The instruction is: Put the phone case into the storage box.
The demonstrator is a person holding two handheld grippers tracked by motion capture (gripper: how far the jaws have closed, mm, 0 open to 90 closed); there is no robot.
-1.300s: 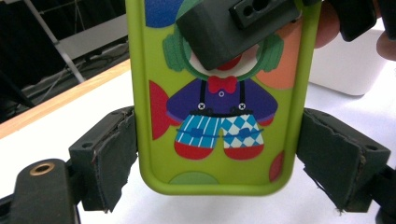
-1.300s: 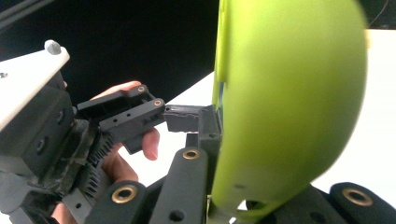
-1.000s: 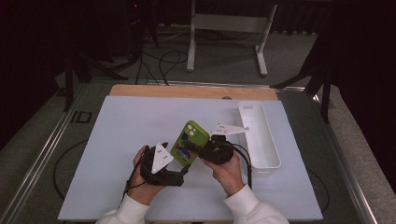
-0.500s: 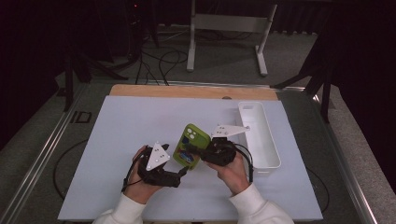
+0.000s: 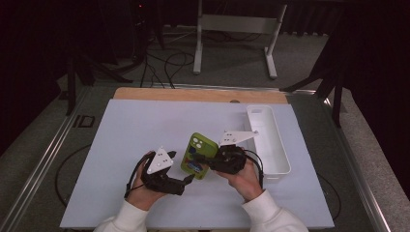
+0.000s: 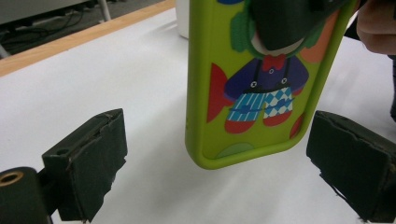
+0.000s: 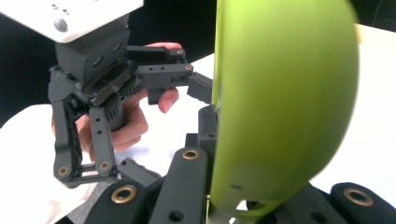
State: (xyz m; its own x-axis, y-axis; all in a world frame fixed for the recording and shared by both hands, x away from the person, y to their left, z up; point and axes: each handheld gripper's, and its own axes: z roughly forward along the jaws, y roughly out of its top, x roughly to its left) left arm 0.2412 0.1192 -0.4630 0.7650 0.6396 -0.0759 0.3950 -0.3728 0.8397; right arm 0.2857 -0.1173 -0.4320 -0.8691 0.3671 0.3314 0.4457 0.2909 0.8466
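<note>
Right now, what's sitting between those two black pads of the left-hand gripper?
The lower end of the green rubbery phone case with its cartoon clown print hangs between the open left gripper pads, touching neither, in the left gripper view. Beneath is bare white table.

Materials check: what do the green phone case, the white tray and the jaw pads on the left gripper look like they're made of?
Green phone case: likely soft silicone or rubbery plastic, matte, with rounded edges and a printed cartoon figure.
White tray: probably rigid moulded plastic, smooth, with thin uniform walls.
Pads of the left gripper: black foam or rubber by their look; the edges are rough and torn.
</note>
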